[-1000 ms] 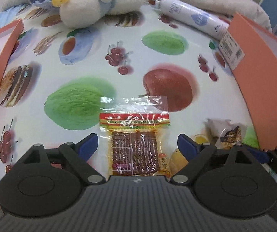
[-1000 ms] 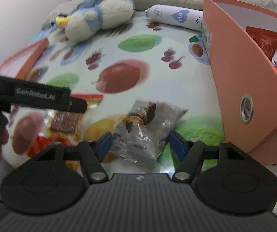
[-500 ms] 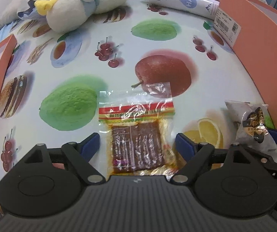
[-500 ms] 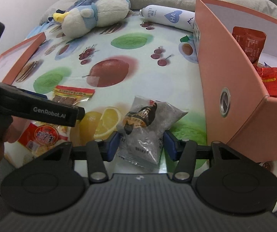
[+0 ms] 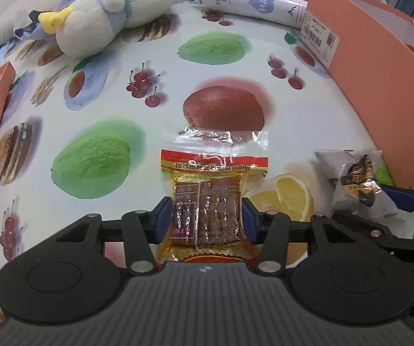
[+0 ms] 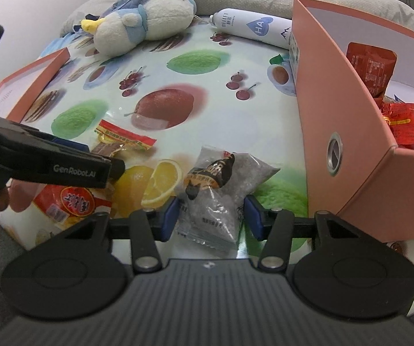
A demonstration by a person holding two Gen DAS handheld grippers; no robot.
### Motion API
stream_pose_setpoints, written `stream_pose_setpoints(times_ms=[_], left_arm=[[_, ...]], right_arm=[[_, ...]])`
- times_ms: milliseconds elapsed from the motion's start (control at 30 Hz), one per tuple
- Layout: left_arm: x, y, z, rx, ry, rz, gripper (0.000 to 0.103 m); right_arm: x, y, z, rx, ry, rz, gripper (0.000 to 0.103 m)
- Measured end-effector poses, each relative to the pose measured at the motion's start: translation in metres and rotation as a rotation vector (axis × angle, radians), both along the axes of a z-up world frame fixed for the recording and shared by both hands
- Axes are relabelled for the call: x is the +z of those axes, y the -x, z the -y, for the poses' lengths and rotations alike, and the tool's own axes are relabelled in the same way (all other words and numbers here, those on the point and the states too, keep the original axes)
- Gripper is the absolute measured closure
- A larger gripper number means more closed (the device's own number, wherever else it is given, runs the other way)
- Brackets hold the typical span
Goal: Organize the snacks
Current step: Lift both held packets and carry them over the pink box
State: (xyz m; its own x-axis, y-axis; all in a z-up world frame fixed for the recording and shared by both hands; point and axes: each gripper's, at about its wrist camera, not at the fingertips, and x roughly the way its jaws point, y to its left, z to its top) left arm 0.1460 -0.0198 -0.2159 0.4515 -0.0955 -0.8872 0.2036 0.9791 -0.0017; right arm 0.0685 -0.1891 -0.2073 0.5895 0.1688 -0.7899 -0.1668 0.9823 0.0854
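Between the closing left tongs (image 5: 206, 220) lies the red-banded snack packet (image 5: 211, 190).

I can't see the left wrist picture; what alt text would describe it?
The left gripper is closing its blue pads around a clear packet of brown dried meat lying on a fruit-print tablecloth. An open orange cardboard box stands to the right.

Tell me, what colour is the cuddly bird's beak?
Yellow. The plush bird has a yellow beak, clearest in the right wrist view.
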Motion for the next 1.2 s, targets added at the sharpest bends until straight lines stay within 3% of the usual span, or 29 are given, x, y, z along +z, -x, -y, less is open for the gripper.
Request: stream_pose_setpoints(times_ms=[233, 467, 1200], left_arm=[[0.015, 0.001, -0.002, 0.014, 0.045, 0.015, 0.048], [0.048, -0.003, -0.003, 0.051, 0.102, 0.067, 0.048], [0.148, -0.012, 0.005, 0.062, 0.214, 0.224, 0.048]], right_arm=[[0.012, 0.002, 0.002, -0.008, 0.008, 0.015, 0.052], [0.032, 0.001, 0.004, -0.013, -0.012, 0.044, 0.053], [0.125, -0.007, 0.023, -0.034, -0.034, 0.229, 0.053]])
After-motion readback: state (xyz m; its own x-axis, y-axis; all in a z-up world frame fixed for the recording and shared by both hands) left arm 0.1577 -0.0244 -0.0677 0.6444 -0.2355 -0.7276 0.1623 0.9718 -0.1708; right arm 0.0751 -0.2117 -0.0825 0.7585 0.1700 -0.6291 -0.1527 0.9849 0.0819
